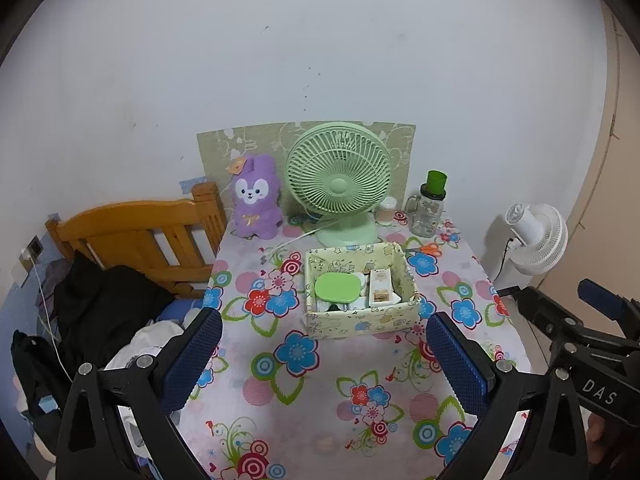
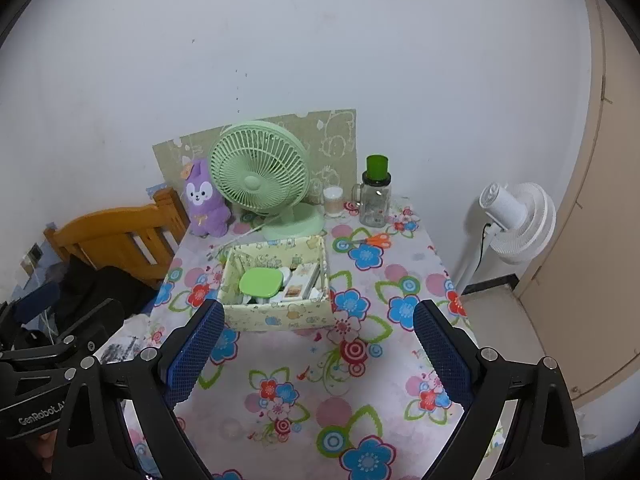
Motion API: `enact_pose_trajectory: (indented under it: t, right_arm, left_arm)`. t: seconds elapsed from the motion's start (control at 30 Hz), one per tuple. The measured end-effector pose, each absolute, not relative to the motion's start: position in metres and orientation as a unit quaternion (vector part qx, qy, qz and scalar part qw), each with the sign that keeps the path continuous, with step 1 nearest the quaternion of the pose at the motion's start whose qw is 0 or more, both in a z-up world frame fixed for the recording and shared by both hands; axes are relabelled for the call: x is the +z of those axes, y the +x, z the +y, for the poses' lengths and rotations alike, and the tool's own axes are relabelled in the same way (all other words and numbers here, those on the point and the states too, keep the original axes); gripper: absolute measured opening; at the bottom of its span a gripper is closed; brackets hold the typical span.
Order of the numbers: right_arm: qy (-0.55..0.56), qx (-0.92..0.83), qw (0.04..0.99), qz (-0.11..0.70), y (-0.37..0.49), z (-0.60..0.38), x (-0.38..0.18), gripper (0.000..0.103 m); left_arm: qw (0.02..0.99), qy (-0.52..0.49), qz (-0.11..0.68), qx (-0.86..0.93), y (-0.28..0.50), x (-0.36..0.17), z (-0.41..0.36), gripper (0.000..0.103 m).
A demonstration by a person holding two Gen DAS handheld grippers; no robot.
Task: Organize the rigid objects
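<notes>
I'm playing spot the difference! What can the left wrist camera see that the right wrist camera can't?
Only the left wrist view shows the right gripper at its right edge, and white cloth beside the bed. Only the right wrist view shows the left gripper at its left edge, and more of the beige door. Both show the green fan, purple bunny, patterned box with its green lid, orange scissors, jar and white fan.
</notes>
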State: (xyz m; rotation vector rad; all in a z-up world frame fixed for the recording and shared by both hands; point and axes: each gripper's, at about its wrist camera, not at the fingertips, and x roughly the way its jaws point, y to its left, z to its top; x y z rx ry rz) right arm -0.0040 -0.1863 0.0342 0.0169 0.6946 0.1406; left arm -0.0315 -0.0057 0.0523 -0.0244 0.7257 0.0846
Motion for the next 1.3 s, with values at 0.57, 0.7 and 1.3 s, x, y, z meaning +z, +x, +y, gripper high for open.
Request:
enact_pose_trajectory:
  t: [0.57,0.7,1.3]
  right_arm:
    - [-0.004,0.069,0.942,0.329,-0.005,-0.176,0.037,0.097]
    - [-0.006,0.065,0.943,0.326,-0.005,-0.176,0.038,0.097]
    - [-0.005,0.054,0.936,0.349,0.004,-0.176,0.026,0.097]
  left_arm:
    - [0.932,-0.017,0.359,0.039,-0.027,0.050,0.002,0.103]
    - [0.932,-0.014,0.360,0.039,-0.026,0.049,0.001,0.103]
    - [0.925,-0.013,0.378,0.031,-0.018,0.038,-0.003,0.103]
